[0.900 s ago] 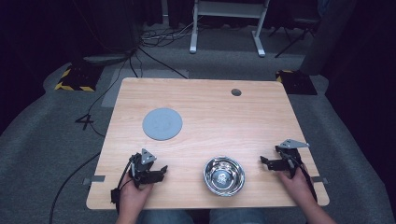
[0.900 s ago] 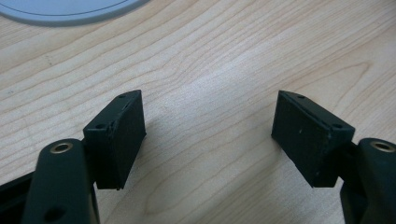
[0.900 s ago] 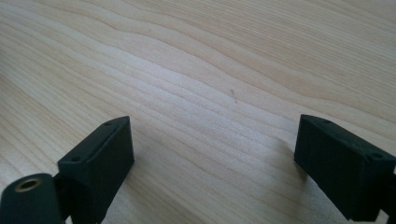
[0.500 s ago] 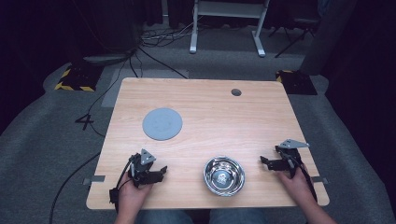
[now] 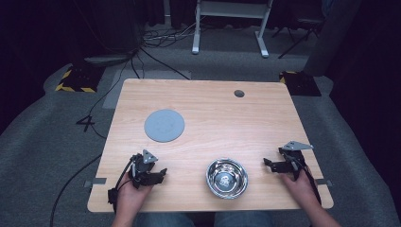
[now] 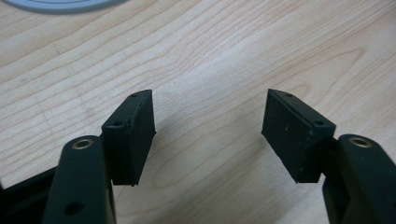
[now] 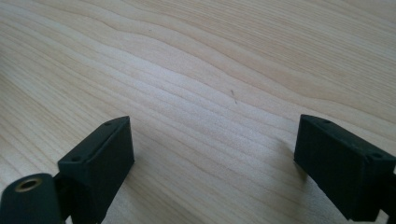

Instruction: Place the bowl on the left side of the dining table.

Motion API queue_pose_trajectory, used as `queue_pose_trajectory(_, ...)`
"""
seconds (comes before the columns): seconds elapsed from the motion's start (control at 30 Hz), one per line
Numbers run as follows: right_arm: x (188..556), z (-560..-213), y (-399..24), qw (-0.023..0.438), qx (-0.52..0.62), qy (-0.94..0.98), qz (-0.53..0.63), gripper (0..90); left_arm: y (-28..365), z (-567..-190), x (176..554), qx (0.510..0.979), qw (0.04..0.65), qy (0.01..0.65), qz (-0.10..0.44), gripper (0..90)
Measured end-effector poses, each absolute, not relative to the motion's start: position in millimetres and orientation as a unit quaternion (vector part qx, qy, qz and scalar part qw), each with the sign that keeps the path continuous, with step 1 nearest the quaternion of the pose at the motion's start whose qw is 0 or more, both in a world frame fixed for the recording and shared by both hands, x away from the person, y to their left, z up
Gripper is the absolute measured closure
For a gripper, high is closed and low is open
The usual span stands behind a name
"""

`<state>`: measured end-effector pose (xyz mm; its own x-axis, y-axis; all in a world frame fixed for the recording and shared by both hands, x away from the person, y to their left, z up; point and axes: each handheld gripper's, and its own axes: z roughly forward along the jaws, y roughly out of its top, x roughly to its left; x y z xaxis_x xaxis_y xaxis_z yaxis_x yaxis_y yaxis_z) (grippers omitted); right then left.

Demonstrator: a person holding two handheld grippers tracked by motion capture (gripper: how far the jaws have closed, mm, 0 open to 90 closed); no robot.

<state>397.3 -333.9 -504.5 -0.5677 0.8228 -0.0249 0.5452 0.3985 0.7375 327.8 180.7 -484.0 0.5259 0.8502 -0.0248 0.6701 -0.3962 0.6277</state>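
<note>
A shiny steel bowl [image 5: 227, 178] stands near the front edge of the wooden table [image 5: 213, 118], right of centre. A flat grey round disc [image 5: 164, 125] lies at the left middle; its rim [image 6: 60, 4] shows at the top of the left gripper view. My left gripper [image 5: 158, 174] rests on the table at the front left, held by a hand, open with nothing between its fingers [image 6: 133, 135]. My right gripper [image 5: 269, 163] rests at the front right, just right of the bowl, open and empty, its fingers [image 7: 100, 163] wide apart over bare wood.
A small dark round hole [image 5: 239, 93] sits near the table's far right edge. Cables [image 5: 75, 184] trail off the left side onto grey carpet. A white desk frame [image 5: 231, 23] and yellow-black striped blocks [image 5: 75, 78] stand on the floor beyond the table.
</note>
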Motion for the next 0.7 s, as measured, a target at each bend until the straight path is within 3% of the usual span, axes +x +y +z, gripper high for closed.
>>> queue_pose_trajectory(0.3,397.3,-504.5,-333.9,0.198,0.421,0.813,0.351,11.7,182.4,-460.2,320.1,0.795,0.324,0.492,0.142,37.2)
queue_pose_trajectory(0.7,397.3,-504.5,-333.9,0.197,0.421,0.813,0.351,11.7,174.8,-445.4,320.4,0.794,0.329,0.49,0.146,38.5)
